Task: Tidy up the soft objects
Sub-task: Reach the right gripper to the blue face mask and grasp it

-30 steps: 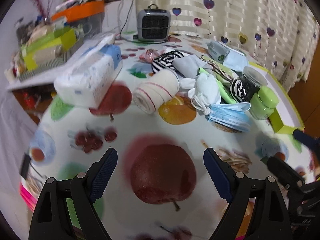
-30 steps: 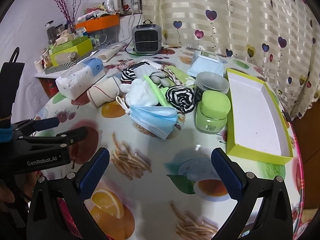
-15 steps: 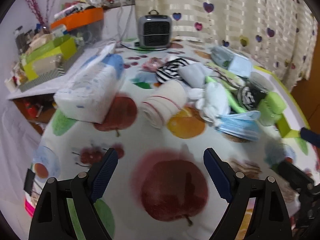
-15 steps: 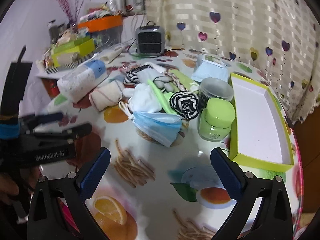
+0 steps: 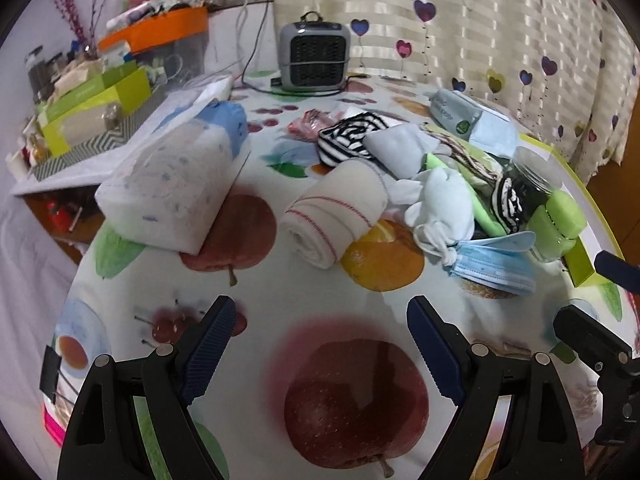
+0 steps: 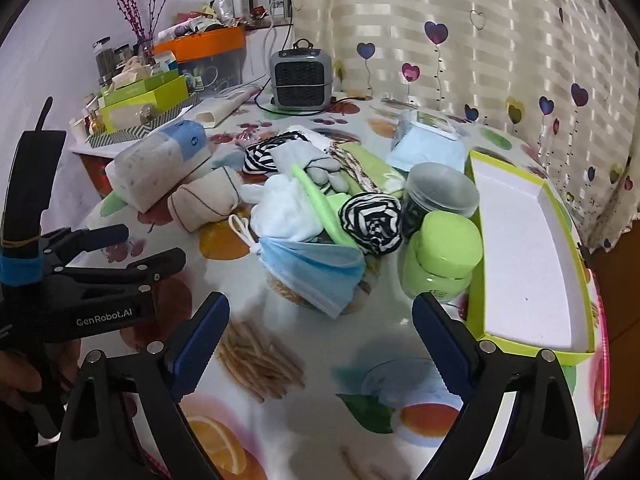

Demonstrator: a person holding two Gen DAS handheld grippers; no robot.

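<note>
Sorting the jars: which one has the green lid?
The front jar, green all over, nearest the right gripper; the jar behind is dark with a clear lid.

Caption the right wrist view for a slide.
Open right gripper above the table, facing a blue mask, green jar and empty tray.

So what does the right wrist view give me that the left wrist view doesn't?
Only the right wrist view shows the inside of the green box, which is bare, and the whole left gripper from the side. Only the left wrist view shows the pink packet behind the striped sock. Both show the rolled towel, blue mask, tissue pack and heater.
</note>
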